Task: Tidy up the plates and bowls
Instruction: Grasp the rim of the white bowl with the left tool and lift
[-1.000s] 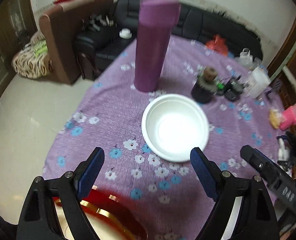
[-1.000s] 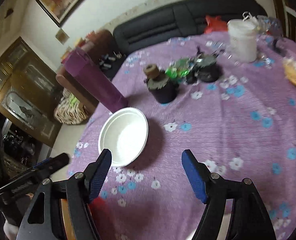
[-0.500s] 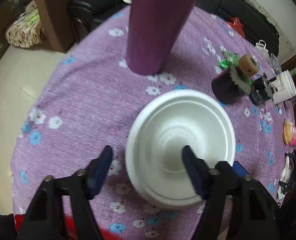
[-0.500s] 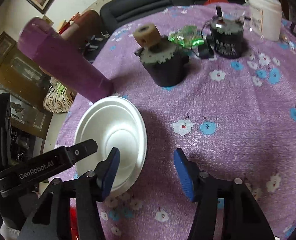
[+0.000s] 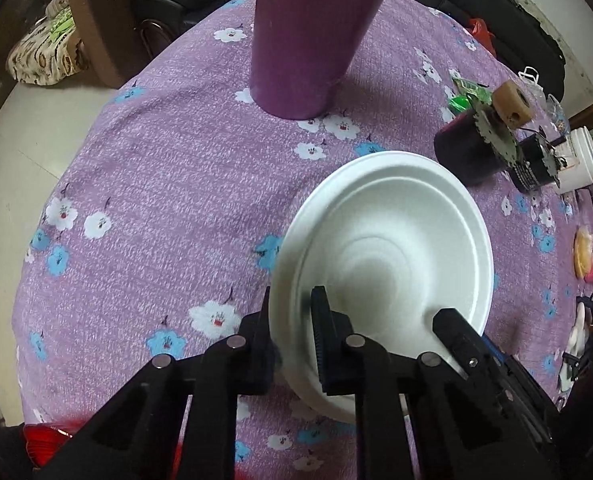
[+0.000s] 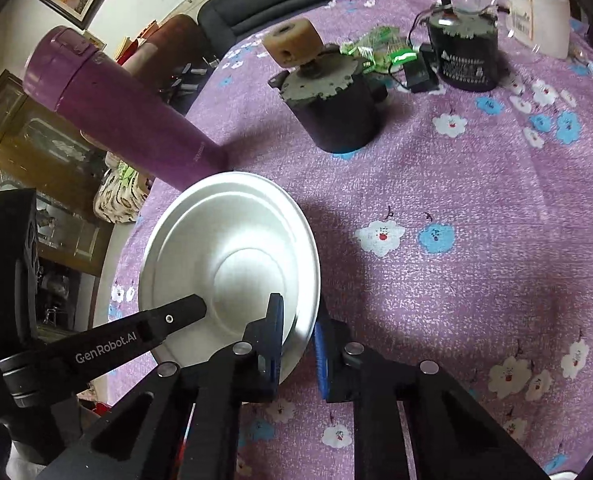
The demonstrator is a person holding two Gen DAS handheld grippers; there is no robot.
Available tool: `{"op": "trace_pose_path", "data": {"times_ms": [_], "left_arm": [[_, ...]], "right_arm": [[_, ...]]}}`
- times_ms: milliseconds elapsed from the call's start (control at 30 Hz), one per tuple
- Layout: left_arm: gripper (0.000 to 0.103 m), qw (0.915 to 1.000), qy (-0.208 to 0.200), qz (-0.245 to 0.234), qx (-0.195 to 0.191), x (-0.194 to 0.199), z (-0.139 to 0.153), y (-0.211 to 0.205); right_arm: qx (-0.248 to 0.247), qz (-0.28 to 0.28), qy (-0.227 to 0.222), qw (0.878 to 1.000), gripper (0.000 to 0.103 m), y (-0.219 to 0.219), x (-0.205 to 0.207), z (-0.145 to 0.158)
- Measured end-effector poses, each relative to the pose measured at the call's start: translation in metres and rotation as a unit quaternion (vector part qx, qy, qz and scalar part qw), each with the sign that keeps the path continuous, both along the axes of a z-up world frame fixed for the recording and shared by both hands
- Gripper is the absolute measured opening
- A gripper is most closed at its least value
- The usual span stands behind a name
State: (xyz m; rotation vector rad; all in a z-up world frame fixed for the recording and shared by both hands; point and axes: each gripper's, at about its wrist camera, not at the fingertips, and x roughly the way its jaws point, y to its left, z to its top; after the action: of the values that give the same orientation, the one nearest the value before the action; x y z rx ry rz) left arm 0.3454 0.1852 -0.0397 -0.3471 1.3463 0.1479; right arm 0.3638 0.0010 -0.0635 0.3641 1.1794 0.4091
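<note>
Round white foam bowl [image 5: 388, 248] sits on purple floral tablecloth [image 5: 168, 184] at 4 o'clock of tall purple flask [image 5: 304, 40], L gripper [image 5: 292, 320] & R gripper [image 6: 298, 332] both pinching near rim at 7 & 5 o'clock; looks light, flimsy, dents easily, so grip rim gently.

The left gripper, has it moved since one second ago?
Yes. The left gripper came down and forward toward the purple bottle, and now clamps the white bowl's near rim.
</note>
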Motion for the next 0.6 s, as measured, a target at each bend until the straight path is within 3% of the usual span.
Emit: {"op": "trace_pose_path", "data": {"times_ms": [167, 600], "left_arm": [[0.015, 0.9998, -0.018, -0.007, -0.005, -0.014, 0.015, -0.003], [0.015, 0.9974, -0.068, -0.013, -0.02, -0.096, 0.055, -0.023]], "right_arm": [[-0.003, 0.006, -0.019, 1.0, 0.016, -0.003, -0.017, 0.013], [-0.008, 0.025, -0.073, 0.997, 0.016, -0.025, -0.096, 0.062]]}}
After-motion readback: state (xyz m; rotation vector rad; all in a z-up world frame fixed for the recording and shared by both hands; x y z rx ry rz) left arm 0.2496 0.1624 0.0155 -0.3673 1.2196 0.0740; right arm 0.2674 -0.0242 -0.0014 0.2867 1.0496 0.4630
